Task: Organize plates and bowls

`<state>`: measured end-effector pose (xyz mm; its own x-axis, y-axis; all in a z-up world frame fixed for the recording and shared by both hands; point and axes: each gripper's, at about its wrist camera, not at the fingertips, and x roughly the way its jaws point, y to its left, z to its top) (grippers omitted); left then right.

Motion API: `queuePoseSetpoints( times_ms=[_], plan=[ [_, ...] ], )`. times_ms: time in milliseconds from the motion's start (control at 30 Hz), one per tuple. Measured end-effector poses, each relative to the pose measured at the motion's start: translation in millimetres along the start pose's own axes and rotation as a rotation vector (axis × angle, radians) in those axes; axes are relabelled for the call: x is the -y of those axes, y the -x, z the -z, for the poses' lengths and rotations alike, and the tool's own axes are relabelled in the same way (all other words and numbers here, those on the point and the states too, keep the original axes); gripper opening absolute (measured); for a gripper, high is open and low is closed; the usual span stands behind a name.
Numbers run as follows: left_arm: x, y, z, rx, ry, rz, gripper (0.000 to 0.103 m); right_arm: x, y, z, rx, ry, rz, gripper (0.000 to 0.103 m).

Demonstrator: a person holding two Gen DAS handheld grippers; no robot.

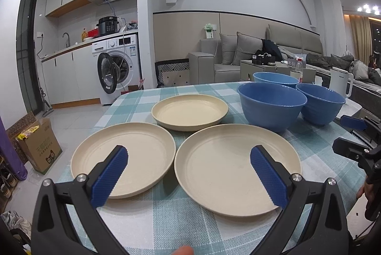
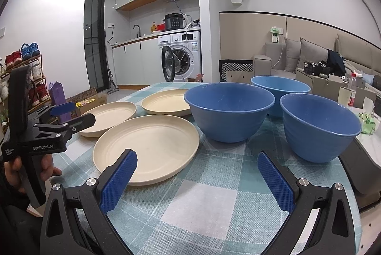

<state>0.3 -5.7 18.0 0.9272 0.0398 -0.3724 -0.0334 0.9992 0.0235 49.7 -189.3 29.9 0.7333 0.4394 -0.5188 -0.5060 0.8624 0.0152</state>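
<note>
1. Left gripper [image 1: 189,160]: jaws spread wide, nothing held, hovering over the near edge of the table [image 1: 166,219], aimed at the gap between the two near plates.
2. Right gripper [image 2: 197,168]: also wide open and empty, over bare checked cloth just in front of the big bowl [image 2: 228,109].
3. Landmark = big bowl. Three cream plates sit left of it: the near-right plate [image 1: 238,170] just beside its base, the near-left plate [image 1: 123,159] further left, the far plate [image 1: 190,112] behind those two. None stacked; whether rims touch, can't tell.
4. Two more blue bowls: the right bowl [image 2: 320,126] just beside the big bowl, the back bowl [image 2: 281,88] behind and between them. All upright, all look empty.
5. Handling, my guess: plates look like light, stiff matte plastic or fibre, not very fragile; shallow raised rim is the only grip point, so pinch the near rim with one finger inside, one outside.
6. Bowls: stiff, smooth, likely a bit slippery; take the wall just below the lip. A one-sided hold may tip them.
7. Task looks unstarted; nothing nested yet.
</note>
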Motion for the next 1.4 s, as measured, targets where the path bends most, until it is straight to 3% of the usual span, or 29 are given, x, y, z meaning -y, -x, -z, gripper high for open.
queuePoseSetpoints(
  times_ms=[600,1000,1400],
  plan=[
    [3.7,7.5,-34.0,0.031,-0.019,0.038,0.103,14.3,-0.9,-29.8,-0.013,0.013,0.002,0.103],
    [-3.2,-4.7,-50.7,-0.005,-0.027,0.02,0.103,8.9,-12.6,-57.8,-0.04,0.041,-0.025,0.103],
    [-17.0,-19.6,-67.7,-0.02,-0.005,-0.015,0.103,9.3,-13.8,-98.5,0.0,0.033,-0.026,0.103]
  ],
)
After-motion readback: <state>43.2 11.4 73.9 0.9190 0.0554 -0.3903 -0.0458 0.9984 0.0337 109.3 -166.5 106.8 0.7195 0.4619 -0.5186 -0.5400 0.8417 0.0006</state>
